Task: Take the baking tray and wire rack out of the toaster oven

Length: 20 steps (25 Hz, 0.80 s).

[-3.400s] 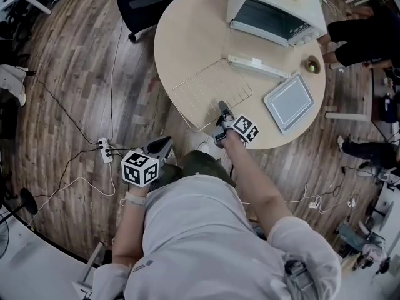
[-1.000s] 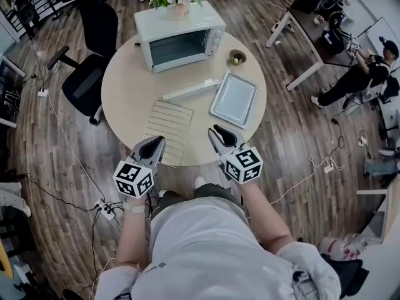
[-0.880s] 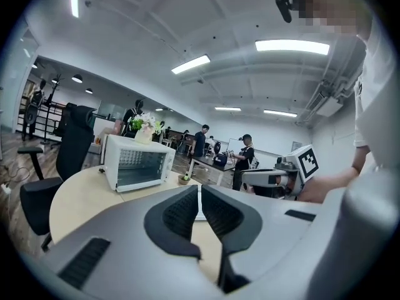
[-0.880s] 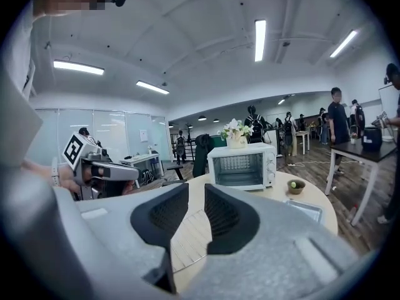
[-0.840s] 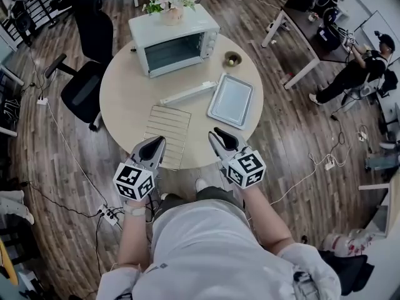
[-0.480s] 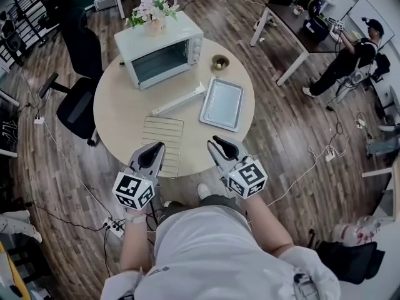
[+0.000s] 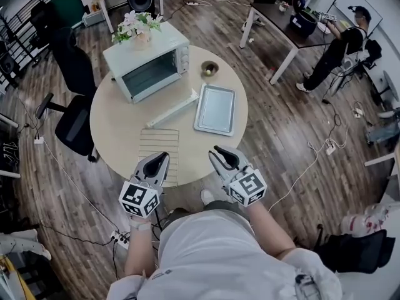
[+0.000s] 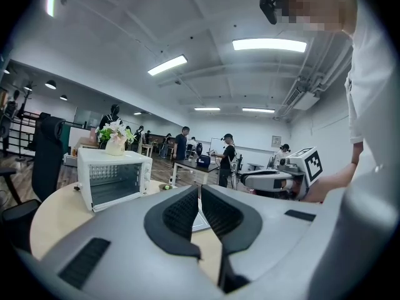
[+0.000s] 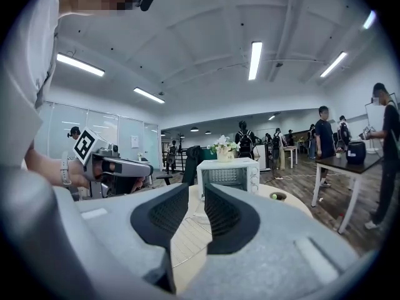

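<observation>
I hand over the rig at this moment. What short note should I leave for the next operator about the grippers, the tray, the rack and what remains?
Left gripper: jaws a little apart, empty, at the near edge of the table.
Right gripper: jaws apart, empty, beside the left one.
Baking tray: flat on the table, outside the toaster oven.
Wire rack: flat on the table near the front edge, apart from the tray.
Done: both pieces are out of the oven.
Left: nothing of the removal, as far as the views show.
</observation>
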### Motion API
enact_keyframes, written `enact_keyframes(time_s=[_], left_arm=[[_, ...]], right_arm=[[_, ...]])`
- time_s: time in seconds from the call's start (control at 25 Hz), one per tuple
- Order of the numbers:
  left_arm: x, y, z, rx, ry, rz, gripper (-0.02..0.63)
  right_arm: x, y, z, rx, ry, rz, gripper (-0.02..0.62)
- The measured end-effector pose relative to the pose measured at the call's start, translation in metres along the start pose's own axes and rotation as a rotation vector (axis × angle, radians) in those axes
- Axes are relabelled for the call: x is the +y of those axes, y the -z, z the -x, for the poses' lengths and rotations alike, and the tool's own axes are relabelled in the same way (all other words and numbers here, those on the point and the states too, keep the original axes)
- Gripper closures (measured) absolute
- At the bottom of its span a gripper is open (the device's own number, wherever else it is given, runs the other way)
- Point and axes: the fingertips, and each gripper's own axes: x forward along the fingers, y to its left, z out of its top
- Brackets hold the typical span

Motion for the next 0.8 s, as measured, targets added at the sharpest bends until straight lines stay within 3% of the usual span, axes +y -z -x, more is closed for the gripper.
enact_keyframes(time_s=[0.8], left_arm=[[-0.006,0.006,-0.004,0.029,0.003,0.021,0.606]], right_arm=[[-0.01,0.008,0.005,0.011,0.024,-0.077,0.509]])
